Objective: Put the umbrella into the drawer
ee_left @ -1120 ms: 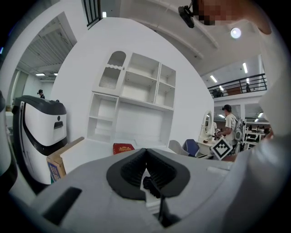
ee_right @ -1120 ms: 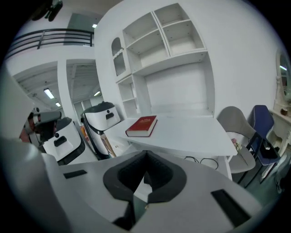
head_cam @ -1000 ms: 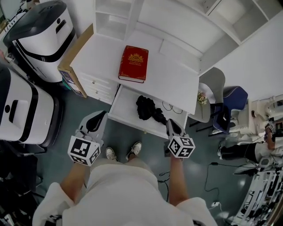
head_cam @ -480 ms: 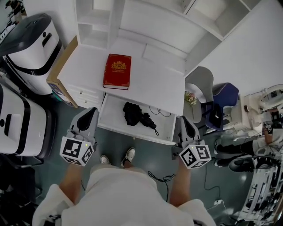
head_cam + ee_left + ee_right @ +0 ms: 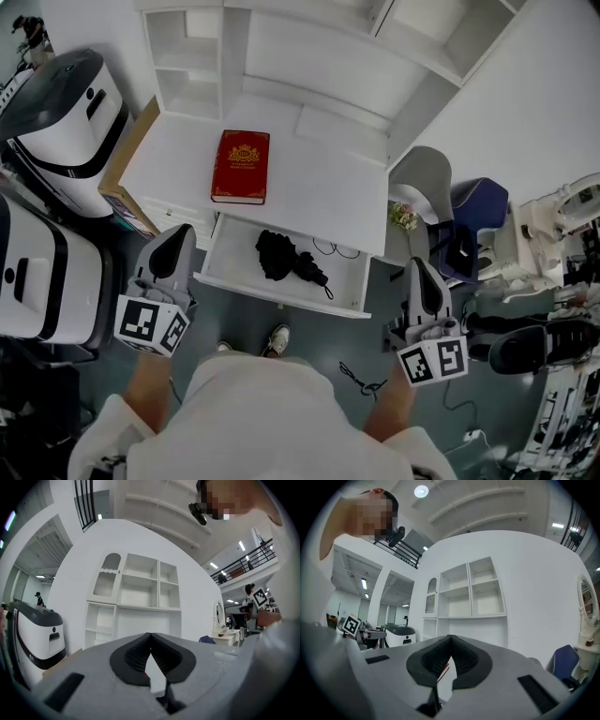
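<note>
A folded black umbrella (image 5: 284, 260) lies inside the open white drawer (image 5: 246, 292) under the desk top, seen in the head view. My left gripper (image 5: 181, 232) hangs left of the drawer, jaws shut with nothing in them. My right gripper (image 5: 420, 266) is off the drawer's right end, also shut and empty. In the left gripper view the left gripper (image 5: 150, 635) points level at the white shelf unit (image 5: 136, 606). The right gripper (image 5: 450, 637) in its own view faces the same shelves (image 5: 464, 602), its jaw tips touching.
A red book (image 5: 241, 167) lies on the white desk (image 5: 319, 197). Two white and black machines (image 5: 66, 103) stand at the left. A grey chair (image 5: 427, 178) and a blue seat (image 5: 478, 206) are at the right. A cardboard sheet (image 5: 124, 169) leans on the desk's left side.
Both grippers have risen and drawn apart from the drawer front, the right one swinging out to the right. The umbrella stays in the drawer.
</note>
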### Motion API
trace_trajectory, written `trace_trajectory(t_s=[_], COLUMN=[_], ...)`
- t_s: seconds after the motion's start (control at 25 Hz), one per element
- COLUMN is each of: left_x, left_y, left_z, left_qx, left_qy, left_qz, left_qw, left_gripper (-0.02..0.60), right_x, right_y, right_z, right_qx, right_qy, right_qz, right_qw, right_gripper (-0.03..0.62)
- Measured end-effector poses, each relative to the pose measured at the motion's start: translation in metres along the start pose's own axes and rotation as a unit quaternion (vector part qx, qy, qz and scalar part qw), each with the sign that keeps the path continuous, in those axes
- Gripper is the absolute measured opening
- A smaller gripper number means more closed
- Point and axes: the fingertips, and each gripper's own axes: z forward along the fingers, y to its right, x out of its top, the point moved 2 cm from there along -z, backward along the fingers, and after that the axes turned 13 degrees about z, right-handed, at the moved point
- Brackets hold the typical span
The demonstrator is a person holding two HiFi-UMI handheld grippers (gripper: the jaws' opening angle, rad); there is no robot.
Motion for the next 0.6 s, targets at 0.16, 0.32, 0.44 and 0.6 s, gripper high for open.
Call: trace_trajectory(t_s=[0.16, 0.32, 0.44, 0.6], left_x=[0.003, 0.0, 0.003, 0.008], left_y=[-0.01, -0.015, -0.02, -0.026], left_z=[0.001, -0.003, -0.004, 0.001], left_qx=[0.016, 0.023, 0.028, 0.03], left_qy=[-0.004, -0.015, -0.017, -0.012], left_qz=[0.0, 0.003, 0.006, 0.015], left_qw=[0.9999, 0.9996, 0.9994, 0.9994], left_gripper=[0.014, 0.014, 0.014, 0.014], right_x=[0.004, 0.002, 0.005, 0.011], right_y=[0.009, 0.016, 0.015, 0.01], right_z=[0.0, 0.001, 0.004, 0.014], right_qx=[-0.008, -0.016, -0.012, -0.004], right_qy=[0.013, 0.012, 0.02, 0.033], right_qz=[-0.007, 0.003, 0.011, 0.008], right_qw=[1.0, 1.0, 1.0, 0.999], right_gripper=[0.002, 0.001, 0.001, 0.002])
